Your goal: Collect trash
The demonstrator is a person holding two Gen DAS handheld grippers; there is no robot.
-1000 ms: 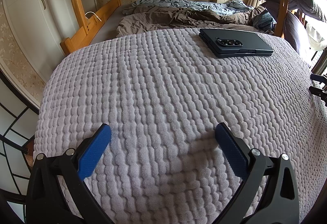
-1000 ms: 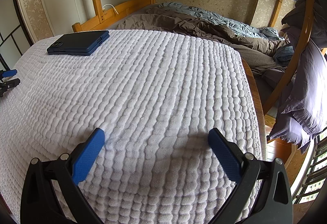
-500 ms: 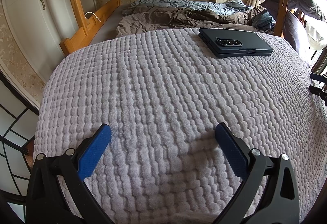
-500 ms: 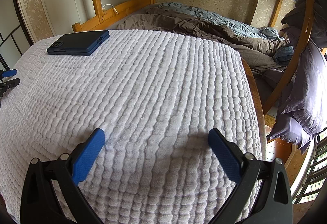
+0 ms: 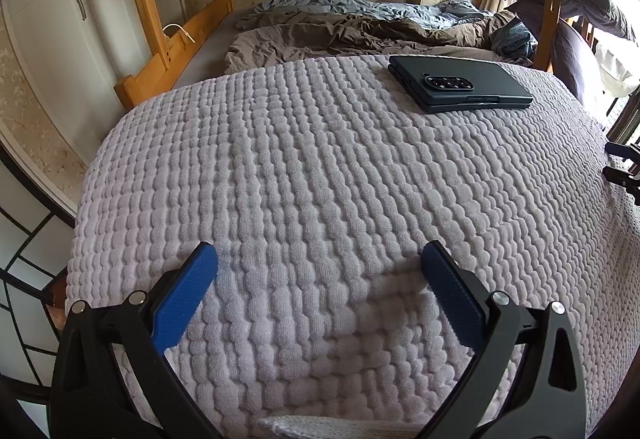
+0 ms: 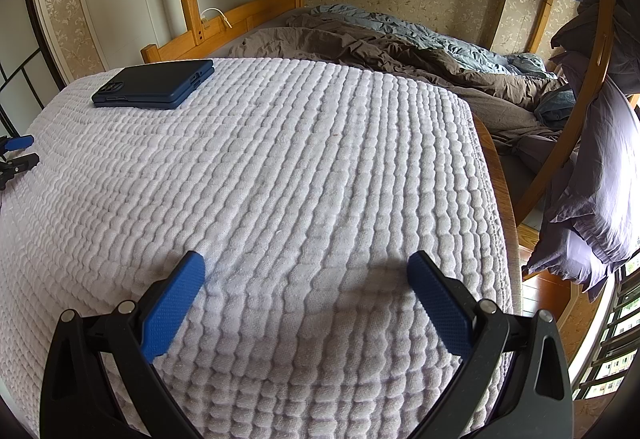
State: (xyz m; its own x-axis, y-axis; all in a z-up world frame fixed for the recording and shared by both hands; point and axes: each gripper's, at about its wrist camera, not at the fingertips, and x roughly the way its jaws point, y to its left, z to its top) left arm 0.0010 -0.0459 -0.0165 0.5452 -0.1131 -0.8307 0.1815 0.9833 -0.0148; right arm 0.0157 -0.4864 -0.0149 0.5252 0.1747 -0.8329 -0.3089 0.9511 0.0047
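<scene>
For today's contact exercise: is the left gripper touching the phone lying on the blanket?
Apart. The left wrist view shows the left gripper open near the camera, with a wide stretch of blanket between it and the phone.

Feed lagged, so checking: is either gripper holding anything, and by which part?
Nothing is held. The left gripper and right gripper are both open over the blanket, nothing between their fingers.

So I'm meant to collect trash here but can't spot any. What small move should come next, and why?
Probably lift and pan both tools to look elsewhere. The left tool and right tool are open and empty over the blanket, which carries only a phone, not trash.
</scene>
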